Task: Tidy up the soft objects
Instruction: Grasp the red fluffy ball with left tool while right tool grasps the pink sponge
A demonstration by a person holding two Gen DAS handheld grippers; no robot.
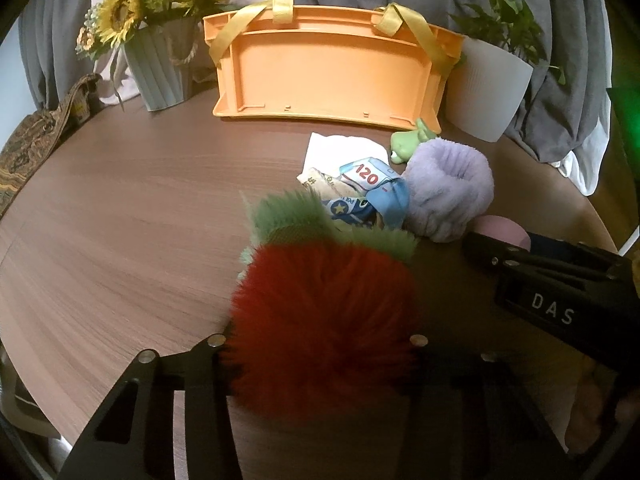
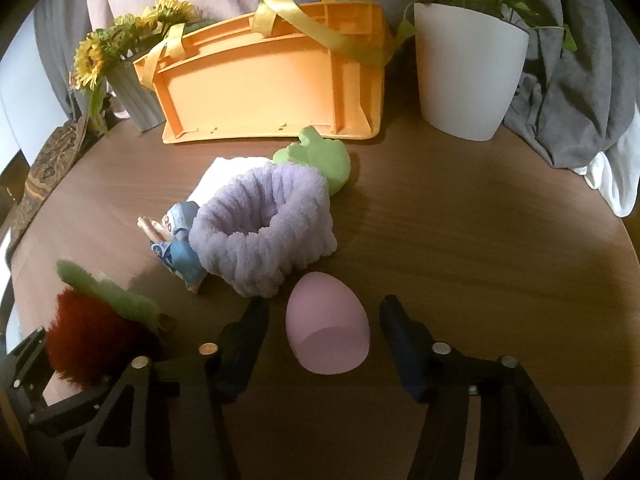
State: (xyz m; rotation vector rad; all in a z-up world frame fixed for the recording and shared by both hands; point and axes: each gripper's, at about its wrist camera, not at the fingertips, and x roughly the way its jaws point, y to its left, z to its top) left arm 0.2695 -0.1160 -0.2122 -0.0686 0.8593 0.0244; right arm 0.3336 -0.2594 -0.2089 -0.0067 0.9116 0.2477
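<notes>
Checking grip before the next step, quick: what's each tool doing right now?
Left tool: closed on the red fluffy pompom.
Right tool: open, straddling the pink egg sponge, not gripping yet.

Both views are dim and warm-toned, with heavy fisheye bending: the worktop [image 1: 120,240] edge curves and black vignettes fill the corners. Light falls brightest on the orange crate [image 2: 260,92] at the far edge. The egg [image 2: 328,332] casts a soft shadow on the worktop. The red pompom [image 1: 320,328] is blurred, too close for focus. A green glow tints the left view's right edge.
</notes>
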